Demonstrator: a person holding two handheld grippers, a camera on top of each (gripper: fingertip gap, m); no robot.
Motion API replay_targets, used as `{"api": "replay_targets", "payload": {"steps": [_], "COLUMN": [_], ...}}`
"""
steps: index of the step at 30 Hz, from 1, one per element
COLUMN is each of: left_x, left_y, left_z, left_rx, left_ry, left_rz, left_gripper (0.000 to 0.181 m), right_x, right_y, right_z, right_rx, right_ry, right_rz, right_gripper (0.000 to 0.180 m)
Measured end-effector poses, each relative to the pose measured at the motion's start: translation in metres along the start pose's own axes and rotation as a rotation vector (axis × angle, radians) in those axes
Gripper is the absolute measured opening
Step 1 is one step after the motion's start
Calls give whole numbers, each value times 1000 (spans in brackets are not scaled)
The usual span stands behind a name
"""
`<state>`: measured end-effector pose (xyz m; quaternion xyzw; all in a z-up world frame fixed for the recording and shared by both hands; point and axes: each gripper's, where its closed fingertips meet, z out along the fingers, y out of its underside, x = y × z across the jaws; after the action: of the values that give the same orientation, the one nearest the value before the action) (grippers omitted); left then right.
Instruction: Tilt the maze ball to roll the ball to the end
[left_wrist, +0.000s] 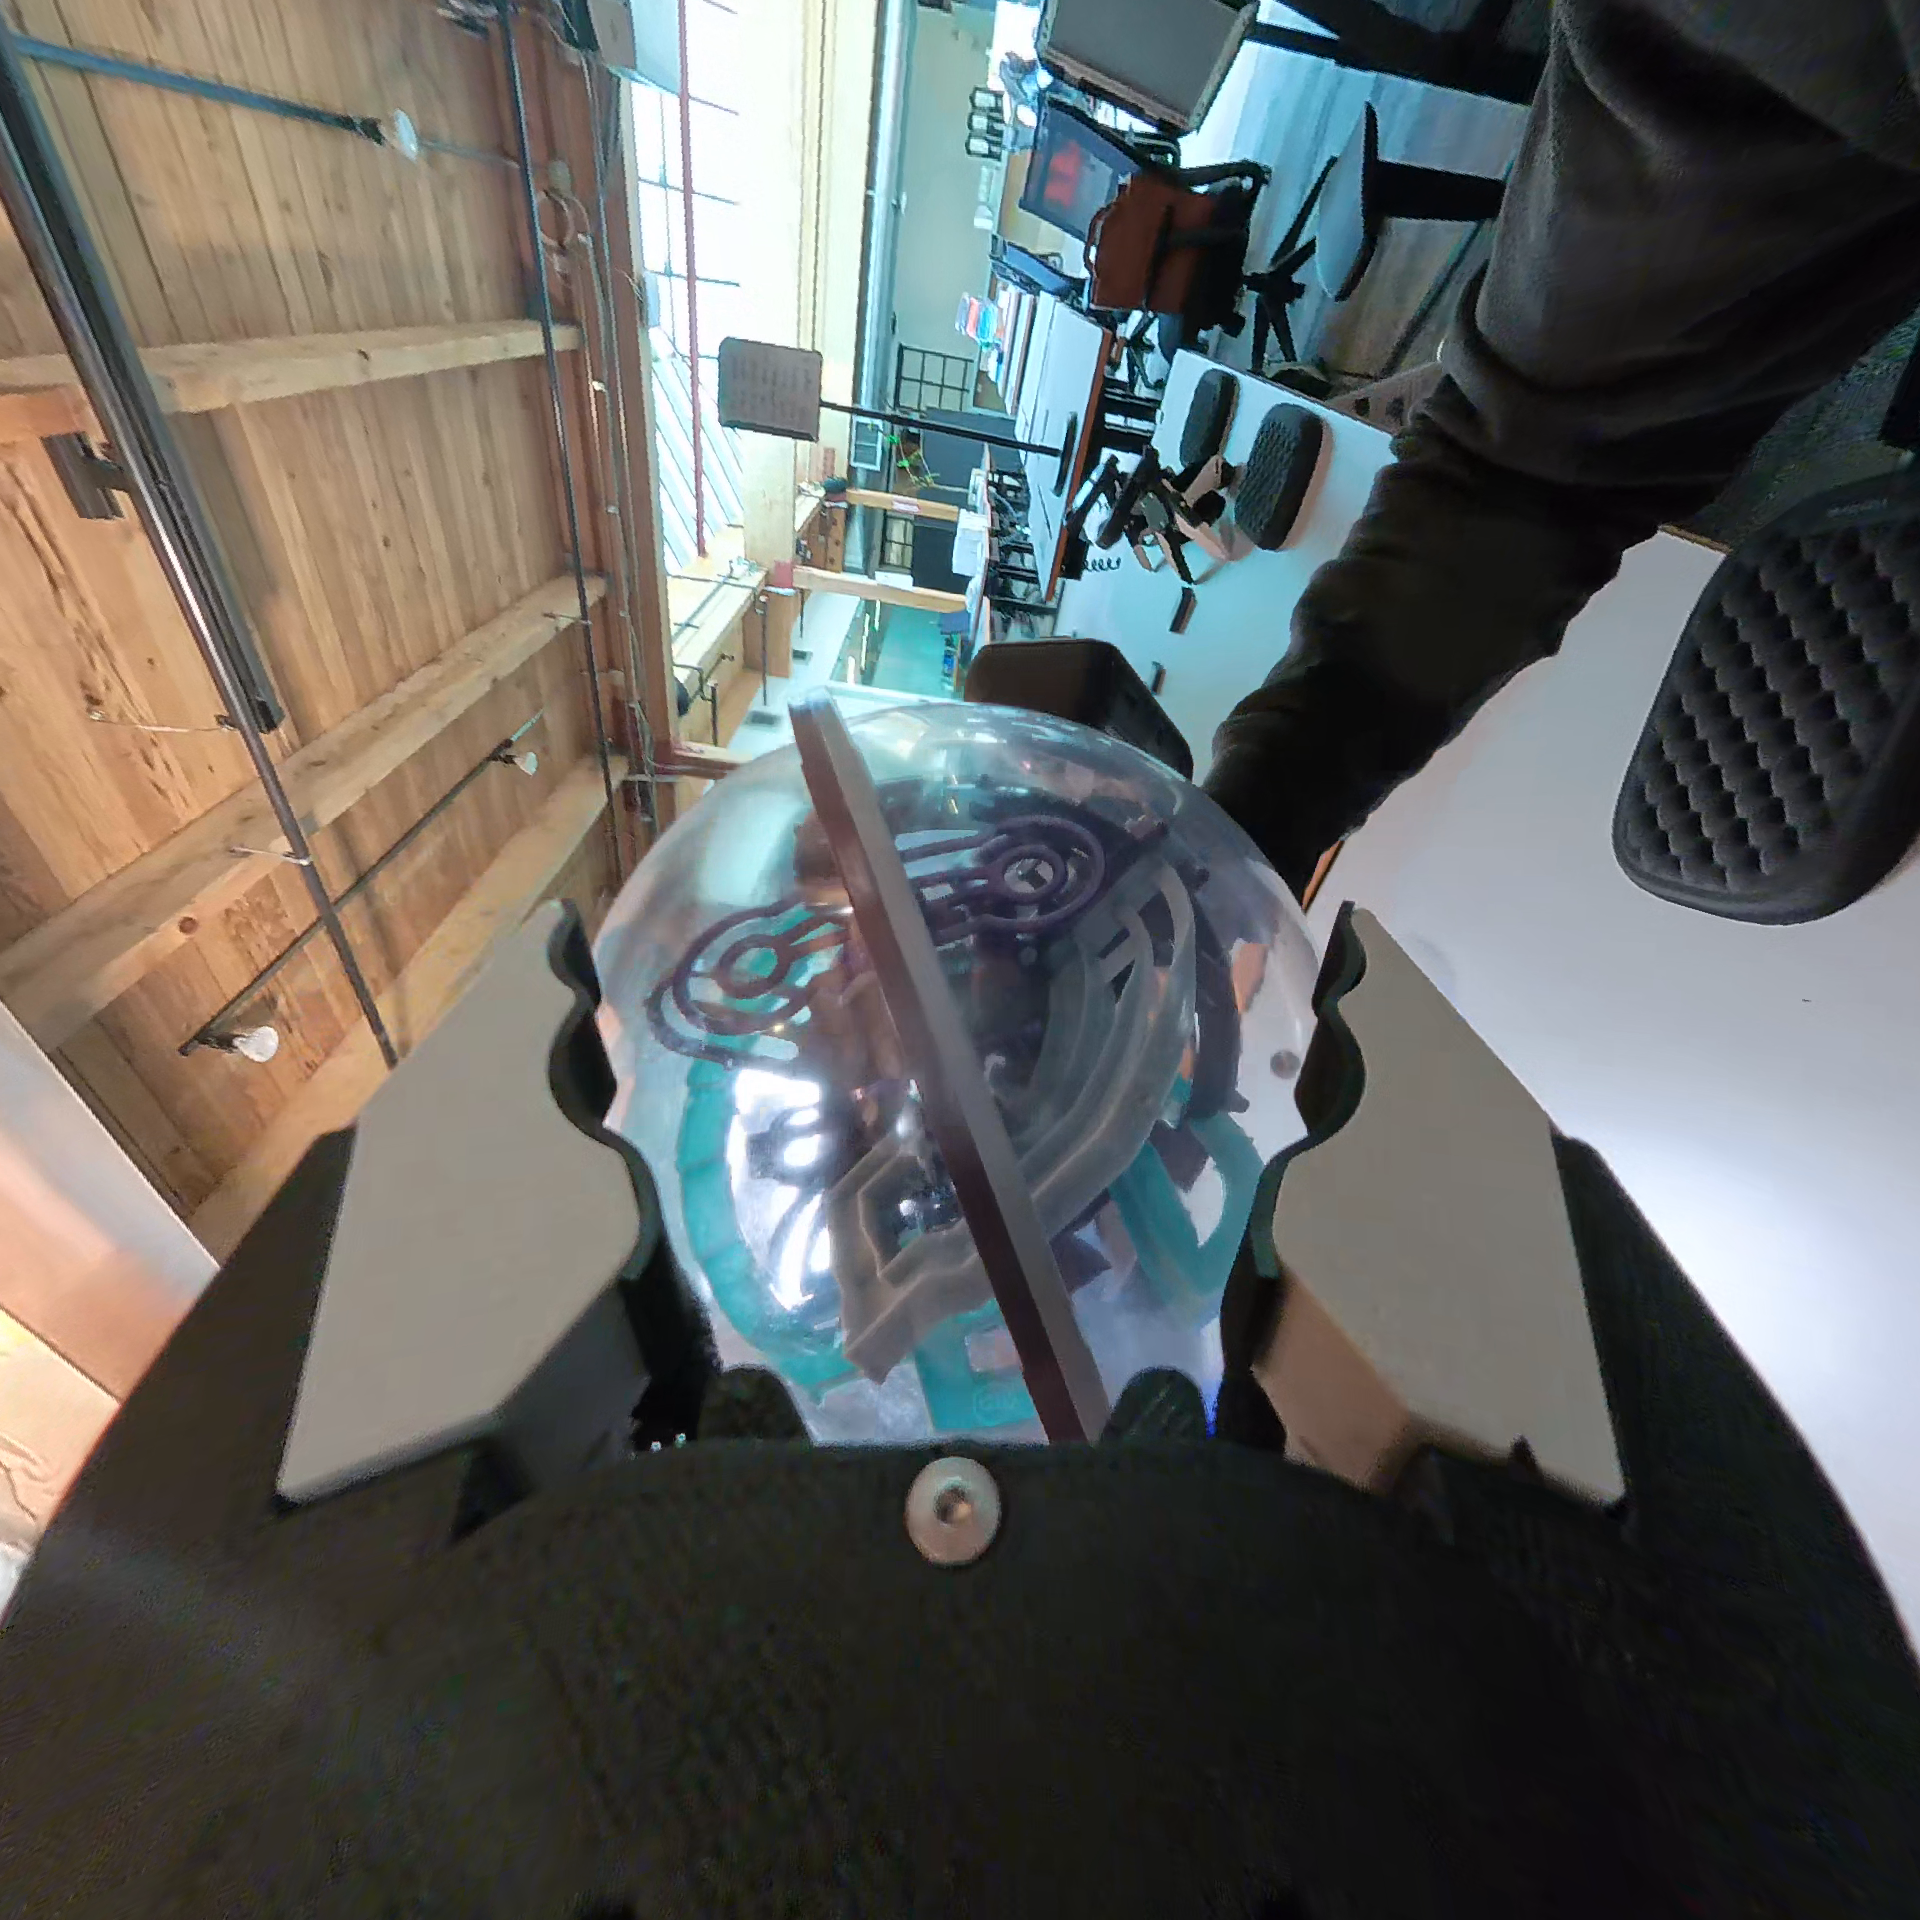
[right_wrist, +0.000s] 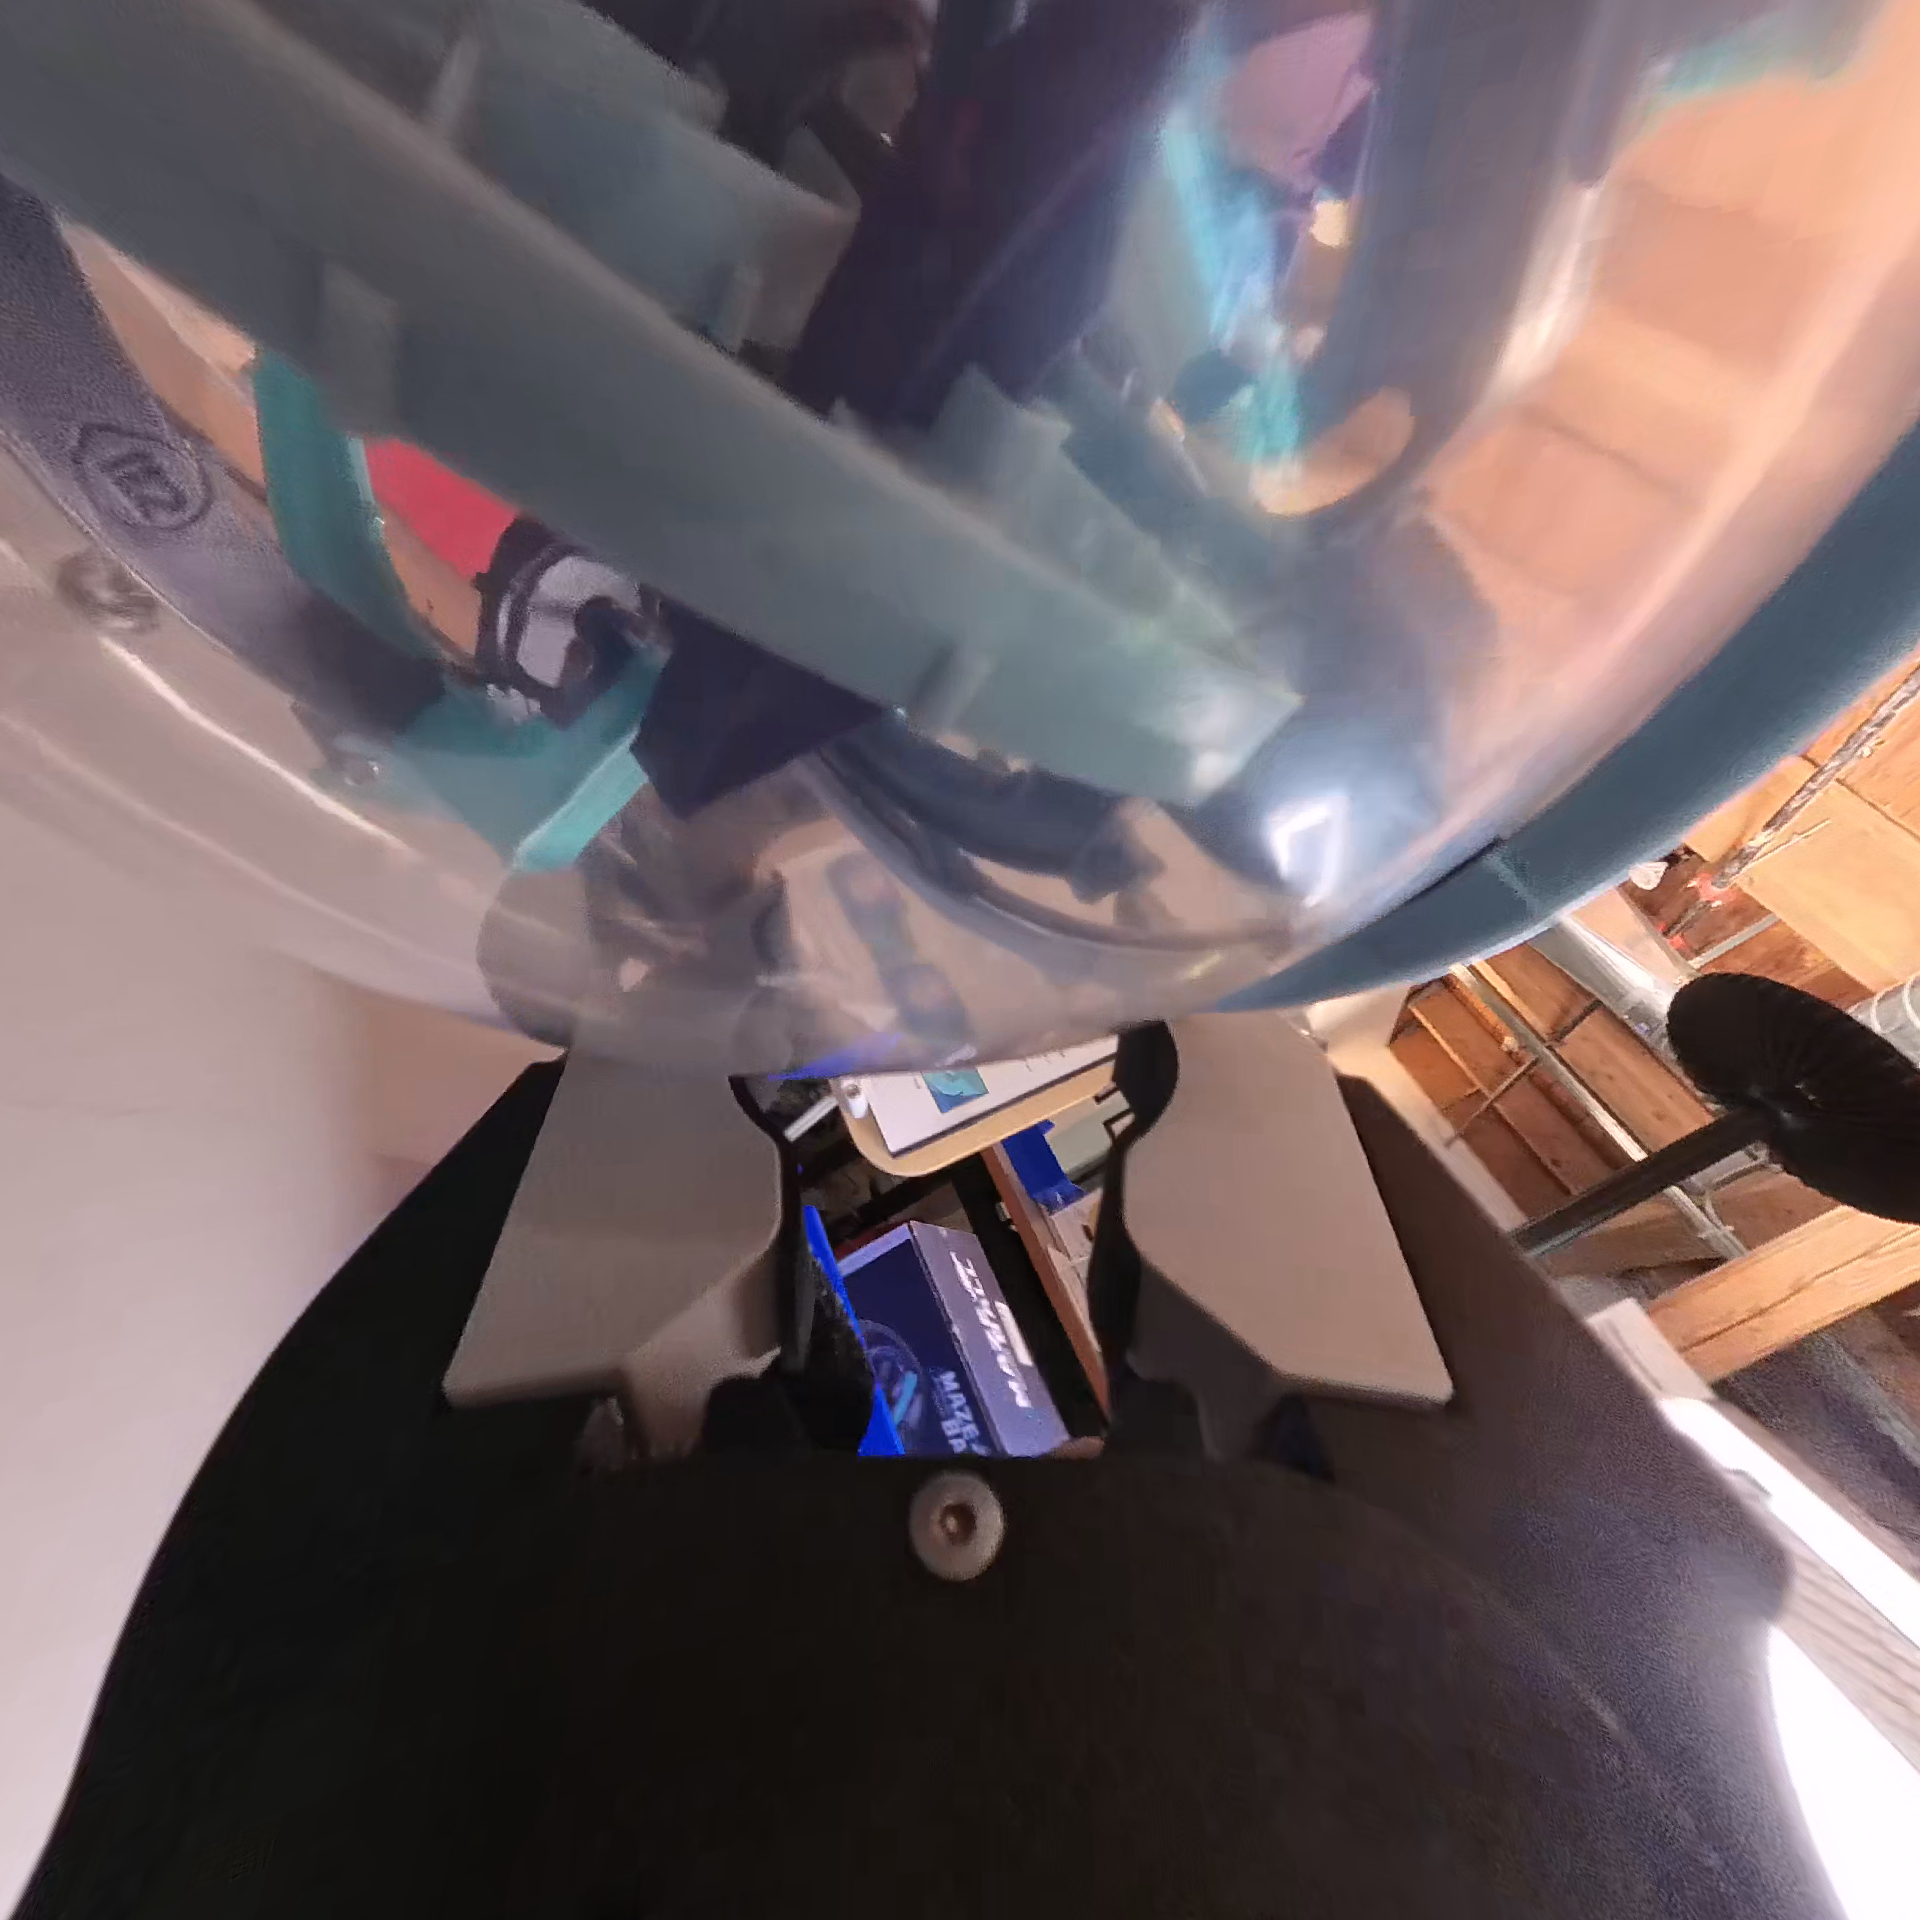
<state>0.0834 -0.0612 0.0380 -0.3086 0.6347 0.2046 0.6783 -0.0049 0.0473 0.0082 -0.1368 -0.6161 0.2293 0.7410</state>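
- Your left gripper held the maze ball between its jaws, one jaw pressed on each side of the clear shell.
- Your right gripper had narrowly parted jaws clamping nothing; the maze ball sat just beyond their tips.
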Motion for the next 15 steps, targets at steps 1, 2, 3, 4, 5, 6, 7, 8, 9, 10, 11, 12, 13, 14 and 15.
{"api": "replay_targets", "payload": {"steps": [1, 2, 3, 4, 5, 6, 7, 8, 9, 10, 11, 12, 13, 14, 15], "left_x": [0, 0, 1, 2, 3, 4, 6, 7, 8, 9, 10, 10, 11, 11, 10], "left_y": [1, 2, 2, 3, 3, 4, 4, 5, 5, 5, 5, 5, 6, 5, 5], "left_z": [1, 2, 2, 3, 4, 4, 5, 5, 6, 6, 7, 7, 8, 8, 8], "left_rx": [-14, -28, -42, -56, -70, -83, -95, -102, -107, -113, -117, -122, -123, -123, -122], "left_ry": [11, 21, 33, 45, 57, 69, 78, 85, 90, 95, 99, 103, 105, 104, 103], "left_rz": [-9, -20, -29, -34, -37, -37, -33, -27, -22, -17, -13, -10, -5, -1, 0], "left_gripper": [135, 135, 135, 135, 135, 135, 135, 135, 135, 135, 135, 135, 135, 135, 135], "right_x": [-2, -4, -7, -9, -12, -14, -15, -17, -19, -20, -21, -21, -21, -20, -20], "right_y": [1, 2, 2, 3, 4, 4, 5, 5, 5, 6, 6, 6, 6, 6, 6], "right_z": [1, 1, 2, 3, 4, 6, 7, 8, 9, 10, 11, 11, 12, 12, 13], "right_rx": [5, 11, 17, 23, 29, 34, 39, 43, 46, 48, 51, 52, 54, 56, 57], "right_ry": [-1, -2, -3, -4, -3, -1, 1, 0, -2, -3, -3, -3, -2, -1, -1], "right_rz": [19, 37, 56, 75, 91, 105, 117, 128, 138, 145, 149, 152, 153, 154, 156], "right_gripper": [60, 60, 60, 59, 58, 57, 58, 58, 58, 58, 58, 58, 58, 58, 57]}}
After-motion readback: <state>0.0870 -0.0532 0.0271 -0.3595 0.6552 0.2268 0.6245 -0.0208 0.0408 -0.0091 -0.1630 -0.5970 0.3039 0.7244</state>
